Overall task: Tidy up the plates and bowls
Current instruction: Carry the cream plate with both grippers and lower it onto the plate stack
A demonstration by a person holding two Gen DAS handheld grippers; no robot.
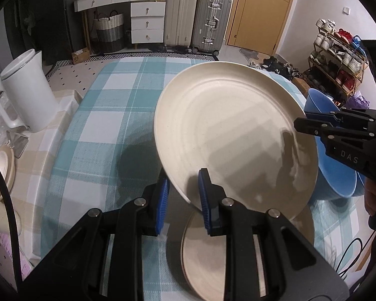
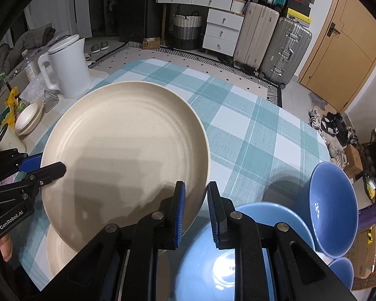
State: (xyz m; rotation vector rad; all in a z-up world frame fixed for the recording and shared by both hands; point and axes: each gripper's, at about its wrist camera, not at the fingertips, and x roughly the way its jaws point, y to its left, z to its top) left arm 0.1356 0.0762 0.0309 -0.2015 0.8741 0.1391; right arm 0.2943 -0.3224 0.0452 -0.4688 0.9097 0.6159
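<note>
holding large round cream plate (image 1: 235,135) tilted above checked worktop (image 1: 107,105), over second cream plate (image 1: 213,263); left gripper (image 1: 183,195) and right gripper (image 2: 195,213) jaws both clenched on opposite rims. risking slip from shallow edge grips, or collision with adjacent blue bowls (image 2: 333,205).

We see a surface (image 2: 250,130) covered with a teal-and-white checked cloth. Beyond it, the floor (image 2: 188,62) is pale tile with small black diamonds. Against the far wall stands a white drawer unit (image 2: 223,31), with a woven basket (image 2: 187,31) beneath its curved top. Two upright suitcases (image 1: 195,17) stand beside a wooden door (image 1: 260,10). A shoe rack (image 1: 338,57) lines the white wall (image 1: 320,12) on the right.
</note>
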